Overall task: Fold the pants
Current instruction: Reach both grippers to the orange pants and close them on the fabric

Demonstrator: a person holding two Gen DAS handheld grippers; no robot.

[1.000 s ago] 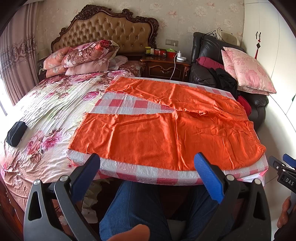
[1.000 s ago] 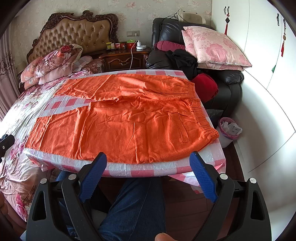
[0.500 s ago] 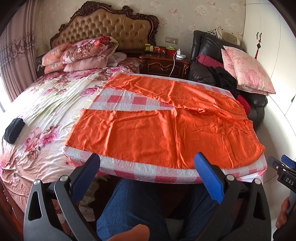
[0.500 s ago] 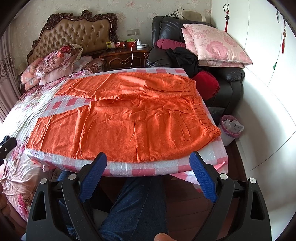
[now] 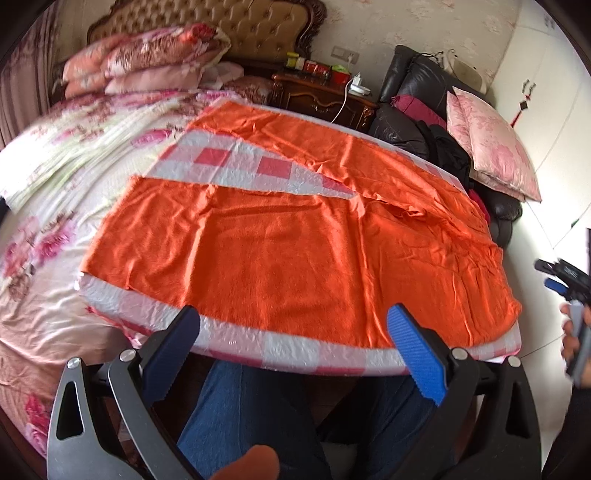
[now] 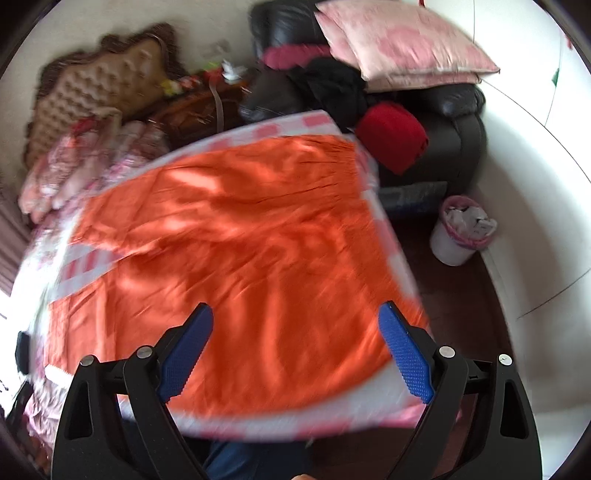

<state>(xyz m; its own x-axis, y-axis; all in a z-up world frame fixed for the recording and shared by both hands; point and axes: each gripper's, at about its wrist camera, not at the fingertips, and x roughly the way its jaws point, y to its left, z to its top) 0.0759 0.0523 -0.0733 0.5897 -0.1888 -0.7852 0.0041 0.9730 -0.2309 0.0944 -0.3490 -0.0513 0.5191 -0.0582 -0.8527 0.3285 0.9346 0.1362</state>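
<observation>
Pillows [image 5: 147, 59] crowd the bedhead; an armchair [image 6: 443, 122] and a bin [image 6: 461, 232] stuffed with paper stand alongside. Orange pants [image 5: 295, 251] lie flat on a checked board [image 5: 236, 162]. Left gripper [image 5: 295, 332] and right gripper [image 6: 295, 332] hover wide apart, empty.

Bedroom with pale floral wallpaper [image 5: 436, 26], tufted tan headboard [image 5: 236, 26] over a bed with floral bedding [image 5: 74, 147], carved dark wood nightstand [image 5: 317, 99], black leather armchair [image 5: 417, 92] holding pink pillows [image 5: 491, 147], dark wood floor [image 6: 461, 295], small lined waste bin [image 6: 461, 232].
</observation>
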